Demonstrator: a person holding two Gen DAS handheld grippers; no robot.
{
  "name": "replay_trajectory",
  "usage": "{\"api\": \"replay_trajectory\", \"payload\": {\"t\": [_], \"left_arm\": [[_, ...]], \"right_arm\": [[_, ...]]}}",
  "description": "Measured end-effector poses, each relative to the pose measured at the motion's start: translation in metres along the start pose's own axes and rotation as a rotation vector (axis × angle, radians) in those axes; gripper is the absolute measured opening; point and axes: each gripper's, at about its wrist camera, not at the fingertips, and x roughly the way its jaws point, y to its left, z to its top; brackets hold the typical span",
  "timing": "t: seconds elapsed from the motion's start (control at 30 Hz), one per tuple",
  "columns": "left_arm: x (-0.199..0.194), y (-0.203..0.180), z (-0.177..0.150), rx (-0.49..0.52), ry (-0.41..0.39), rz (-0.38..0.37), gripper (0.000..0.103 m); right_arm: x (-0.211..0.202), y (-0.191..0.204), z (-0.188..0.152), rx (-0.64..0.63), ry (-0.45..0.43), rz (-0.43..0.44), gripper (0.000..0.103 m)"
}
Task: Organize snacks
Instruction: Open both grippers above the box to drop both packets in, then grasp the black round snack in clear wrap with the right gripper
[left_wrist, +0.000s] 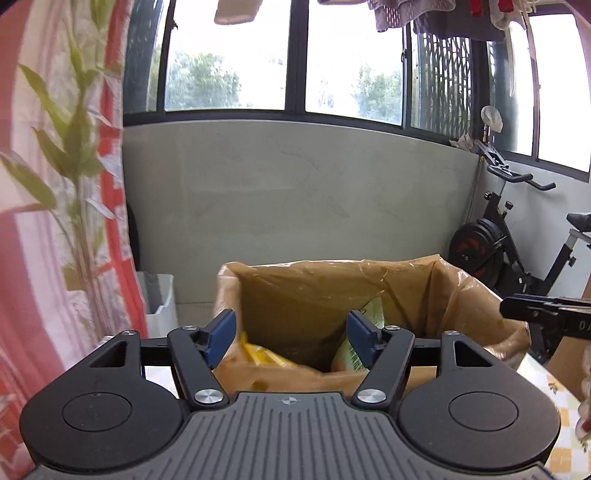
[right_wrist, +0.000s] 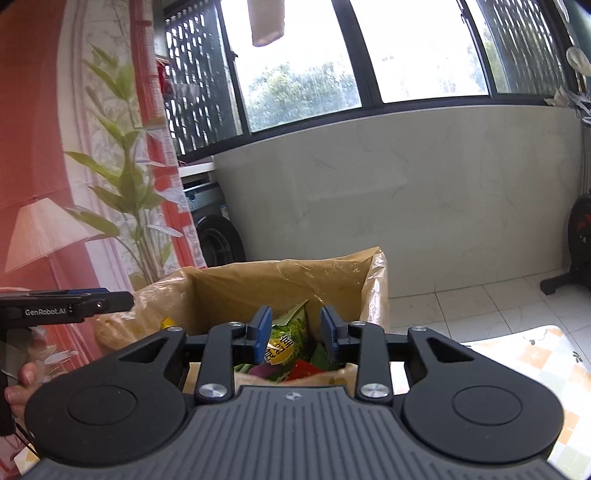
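A cardboard box lined with a clear plastic bag (left_wrist: 332, 284) stands in front of both grippers; it also shows in the right wrist view (right_wrist: 258, 284). Inside lie snack packets: a yellow one (left_wrist: 258, 354), a pale green one (left_wrist: 349, 356), and a green packet with a yellow label (right_wrist: 286, 338) above a red one (right_wrist: 306, 369). My left gripper (left_wrist: 291, 338) is open and empty above the box's near edge. My right gripper (right_wrist: 295, 334) is open and empty above the packets. The right gripper's tip (left_wrist: 535, 312) shows at the left view's right edge.
A table with a checked yellow cloth (right_wrist: 543, 362) lies to the right under the grippers. A red-and-white curtain with a leaf print (left_wrist: 74, 184) hangs on the left. An exercise bike (left_wrist: 509, 240) stands at the right by the grey wall. A white bin (left_wrist: 162, 306) is on the floor.
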Motion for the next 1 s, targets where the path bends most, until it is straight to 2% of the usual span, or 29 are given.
{"api": "replay_trajectory", "payload": {"t": [0.2, 0.4, 0.5, 0.67, 0.8, 0.93, 1.0], "left_arm": [[-0.038, 0.012, -0.020, -0.046, 0.016, -0.014, 0.068], [-0.040, 0.023, -0.058, -0.116, 0.108, -0.021, 0.068], [-0.032, 0.028, -0.078, -0.180, 0.174, -0.052, 0.068], [-0.025, 0.022, -0.100, -0.245, 0.204, -0.049, 0.068], [-0.022, 0.011, -0.117, -0.253, 0.226, -0.034, 0.068], [-0.021, 0.000, -0.128, -0.222, 0.249, 0.000, 0.068], [-0.020, 0.001, -0.130, -0.226, 0.262, 0.007, 0.068]], "right_arm": [[-0.021, 0.008, -0.019, -0.059, -0.032, 0.036, 0.035], [-0.035, 0.010, -0.047, -0.081, -0.036, 0.053, 0.035], [-0.036, 0.008, -0.060, -0.072, -0.028, 0.053, 0.040], [-0.035, 0.002, -0.087, -0.078, 0.028, 0.043, 0.040], [-0.032, -0.006, -0.110, -0.043, 0.084, 0.062, 0.040], [-0.008, -0.011, -0.138, -0.013, 0.225, 0.078, 0.047], [0.008, -0.009, -0.149, -0.022, 0.291, 0.084, 0.054]]}}
